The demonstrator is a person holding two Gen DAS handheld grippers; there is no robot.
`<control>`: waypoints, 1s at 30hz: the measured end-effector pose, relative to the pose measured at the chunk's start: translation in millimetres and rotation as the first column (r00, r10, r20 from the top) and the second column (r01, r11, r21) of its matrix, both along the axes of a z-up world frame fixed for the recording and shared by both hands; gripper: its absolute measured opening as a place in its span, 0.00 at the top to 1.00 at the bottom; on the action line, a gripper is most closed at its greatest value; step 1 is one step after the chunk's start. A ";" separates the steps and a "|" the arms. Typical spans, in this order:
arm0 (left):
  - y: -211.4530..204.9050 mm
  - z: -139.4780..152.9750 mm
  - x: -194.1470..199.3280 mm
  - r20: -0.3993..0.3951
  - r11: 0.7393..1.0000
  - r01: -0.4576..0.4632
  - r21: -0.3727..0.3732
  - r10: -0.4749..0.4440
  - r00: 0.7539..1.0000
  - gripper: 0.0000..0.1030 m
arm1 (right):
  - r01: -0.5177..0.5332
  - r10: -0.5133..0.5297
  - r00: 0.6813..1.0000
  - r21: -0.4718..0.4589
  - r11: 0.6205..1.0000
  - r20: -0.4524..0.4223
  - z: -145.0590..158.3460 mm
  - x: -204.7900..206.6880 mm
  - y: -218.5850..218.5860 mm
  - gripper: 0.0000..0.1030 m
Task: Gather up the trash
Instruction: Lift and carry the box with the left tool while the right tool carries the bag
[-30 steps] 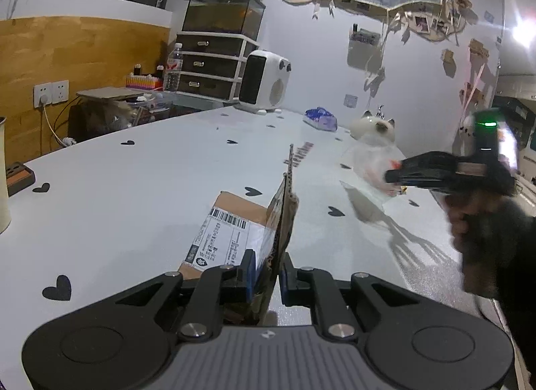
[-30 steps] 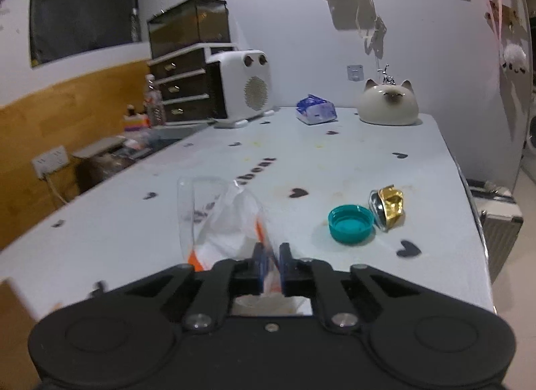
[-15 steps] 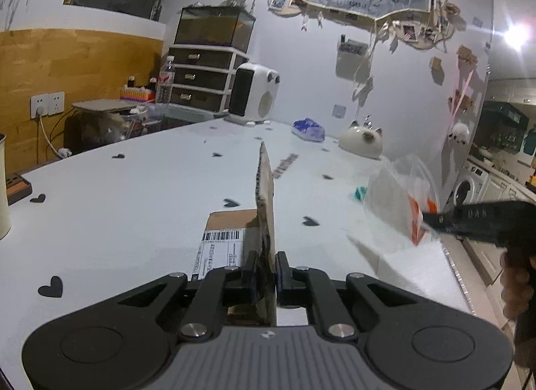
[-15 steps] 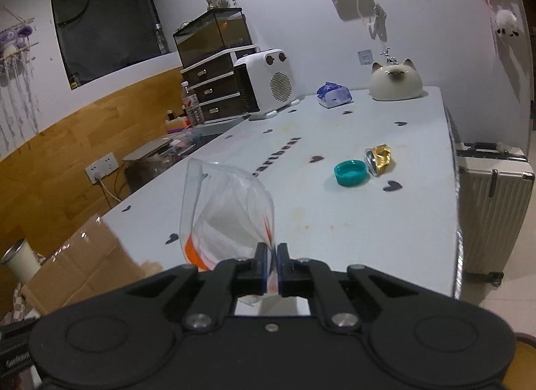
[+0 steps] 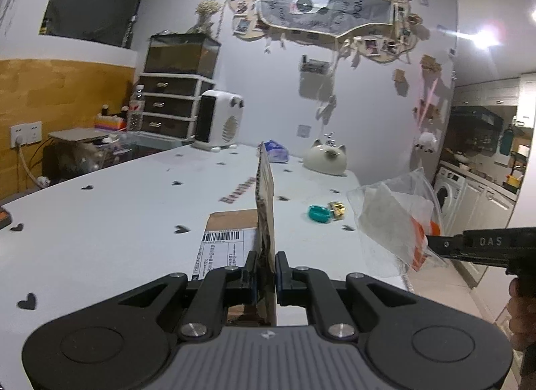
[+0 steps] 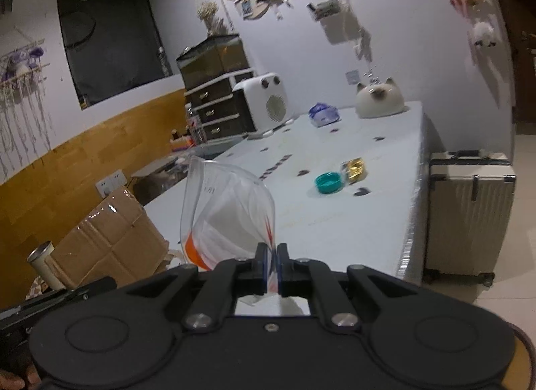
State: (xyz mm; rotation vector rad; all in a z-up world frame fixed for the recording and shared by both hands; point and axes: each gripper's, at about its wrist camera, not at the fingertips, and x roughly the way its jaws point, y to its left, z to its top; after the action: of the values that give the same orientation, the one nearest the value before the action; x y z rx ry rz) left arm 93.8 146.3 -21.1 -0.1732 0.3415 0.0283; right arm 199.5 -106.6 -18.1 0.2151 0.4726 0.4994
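Note:
My left gripper (image 5: 266, 264) is shut on the upright flap of a brown cardboard box (image 5: 231, 242) with a shipping label, held at the near edge of the white table (image 5: 100, 222). My right gripper (image 6: 272, 267) is shut on a clear plastic bag (image 6: 227, 219) with orange print, held in the air off the table's near right side. The bag (image 5: 395, 222) and the right gripper (image 5: 432, 245) also show at the right of the left wrist view. The box (image 6: 110, 239) shows at the left of the right wrist view. A teal bottle cap (image 6: 329, 183) and crumpled gold foil (image 6: 354, 169) lie on the table.
A cat-shaped ceramic (image 6: 380, 100), a blue tissue pack (image 6: 323, 114) and a white heater (image 6: 264, 103) stand at the table's far end. A beige suitcase (image 6: 469, 212) stands on the floor right of the table. A cup (image 6: 42, 264) is at the left.
Both grippers have pulled back and up from the table. The bag now hangs off the table's near right side, and the box flap stands more upright.

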 end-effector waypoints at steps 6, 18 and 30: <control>-41.5 8.8 9.4 0.023 0.996 0.092 -0.001 -0.092 0.995 0.90 | 0.074 -0.074 0.997 0.010 0.997 0.018 5.6 -21.0 -48.9 0.95; -152.2 1.9 33.7 0.004 0.950 0.312 -0.033 -0.312 0.950 0.90 | 0.258 -0.258 0.966 0.000 0.966 -0.019 -13.1 -49.4 -156.7 0.95; -252.2 -52.4 62.8 -0.145 0.893 0.424 -0.148 -0.444 0.884 0.90 | 0.383 -0.377 0.917 0.023 0.923 -0.129 -62.2 -59.6 -242.5 0.95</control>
State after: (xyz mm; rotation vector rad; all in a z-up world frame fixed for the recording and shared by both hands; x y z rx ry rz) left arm 156.6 -105.9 -73.5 -0.2026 0.5530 -0.4256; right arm 139.8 -349.1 -80.3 0.3773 0.5238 0.1148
